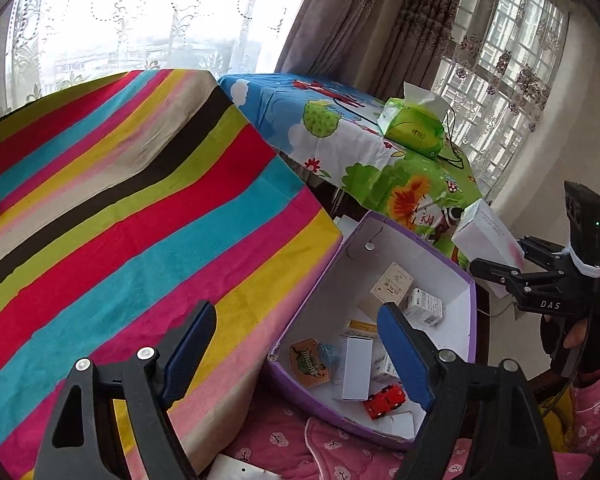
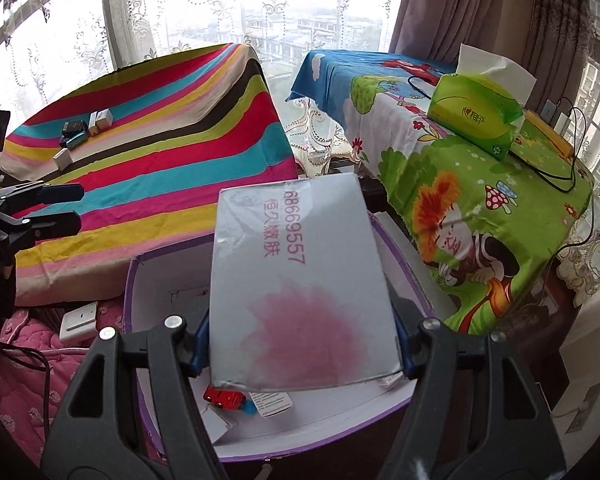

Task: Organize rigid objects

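Note:
My right gripper (image 2: pixel 300 348) is shut on a flat white box with a pink blotch and red print (image 2: pixel 300 280); it holds the box above the purple-rimmed white storage box (image 2: pixel 140 280). The held box also shows in the left wrist view (image 1: pixel 488 232), above the storage box's far rim (image 1: pixel 424 240). Inside lie several small cartons, a red toy car (image 1: pixel 384 400) and a brown badge (image 1: pixel 310 362). My left gripper (image 1: pixel 296 354) is open and empty, over the gap between the striped table and the storage box. Several small boxes (image 2: pixel 80 132) sit at the striped table's far left.
A striped cloth covers the left table (image 1: pixel 120 200). A cartoon-print cloth covers the right table (image 2: pixel 480 200), with a green tissue pack (image 2: pixel 476 116) and black cables on it. A pink quilt (image 1: pixel 300 452) lies below. A white wall switch plate (image 2: pixel 78 320) lies by the storage box.

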Action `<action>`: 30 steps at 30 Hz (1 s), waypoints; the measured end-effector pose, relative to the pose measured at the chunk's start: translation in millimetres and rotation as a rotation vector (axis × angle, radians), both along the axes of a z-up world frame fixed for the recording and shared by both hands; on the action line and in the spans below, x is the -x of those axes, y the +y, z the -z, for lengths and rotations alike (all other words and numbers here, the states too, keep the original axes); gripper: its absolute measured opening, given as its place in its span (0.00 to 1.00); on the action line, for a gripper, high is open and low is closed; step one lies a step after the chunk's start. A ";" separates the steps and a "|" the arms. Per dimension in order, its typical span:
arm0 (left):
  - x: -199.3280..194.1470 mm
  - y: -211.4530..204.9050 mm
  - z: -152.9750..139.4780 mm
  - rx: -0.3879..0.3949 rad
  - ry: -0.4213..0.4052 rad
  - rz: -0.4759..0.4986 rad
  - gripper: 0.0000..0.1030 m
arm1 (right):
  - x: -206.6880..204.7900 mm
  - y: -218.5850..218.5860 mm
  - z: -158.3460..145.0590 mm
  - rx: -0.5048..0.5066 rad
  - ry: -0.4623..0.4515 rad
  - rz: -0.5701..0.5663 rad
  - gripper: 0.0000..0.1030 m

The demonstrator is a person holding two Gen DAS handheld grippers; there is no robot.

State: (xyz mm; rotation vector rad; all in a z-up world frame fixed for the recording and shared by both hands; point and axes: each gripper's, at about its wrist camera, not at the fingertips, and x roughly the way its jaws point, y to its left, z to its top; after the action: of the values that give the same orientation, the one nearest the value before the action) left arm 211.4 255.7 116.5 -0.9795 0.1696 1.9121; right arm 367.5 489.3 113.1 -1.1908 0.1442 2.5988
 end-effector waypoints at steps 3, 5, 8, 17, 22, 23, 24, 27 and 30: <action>19.4 -24.5 -4.9 -0.016 0.009 -0.057 0.82 | 4.3 -1.2 13.1 0.027 -0.029 -0.010 0.69; 29.1 -38.9 -7.1 -0.023 0.013 -0.084 0.82 | 5.6 -3.5 18.0 0.030 -0.044 -0.020 0.69; 29.0 -54.1 -1.8 0.027 0.008 -0.041 0.82 | 7.8 -6.0 19.5 0.036 -0.053 -0.024 0.69; -25.6 -71.0 96.7 0.390 -0.178 0.372 0.90 | 19.3 -19.1 16.9 0.038 -0.028 -0.054 0.69; -42.7 -58.2 135.6 0.462 -0.204 0.404 0.92 | 18.8 -21.1 13.5 0.022 -0.028 -0.048 0.69; -42.7 -57.7 135.2 0.455 -0.193 0.399 0.93 | 18.4 -21.0 12.8 0.024 -0.027 -0.048 0.69; -42.7 -57.0 136.0 0.465 -0.159 0.382 0.92 | 18.2 -20.6 12.3 0.030 -0.024 -0.045 0.69; -53.0 -53.0 142.7 0.481 -0.124 0.380 1.00 | 19.4 -21.0 12.9 0.039 -0.017 -0.051 0.69; -64.1 -44.9 150.7 0.541 -0.107 0.356 1.00 | 21.1 -25.1 14.2 0.033 -0.018 -0.068 0.69</action>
State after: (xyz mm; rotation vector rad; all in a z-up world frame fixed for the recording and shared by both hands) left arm 275.5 210.7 -34.2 -1.3008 0.7755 1.5057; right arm 346.5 464.3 99.0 -1.2512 0.1453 2.6532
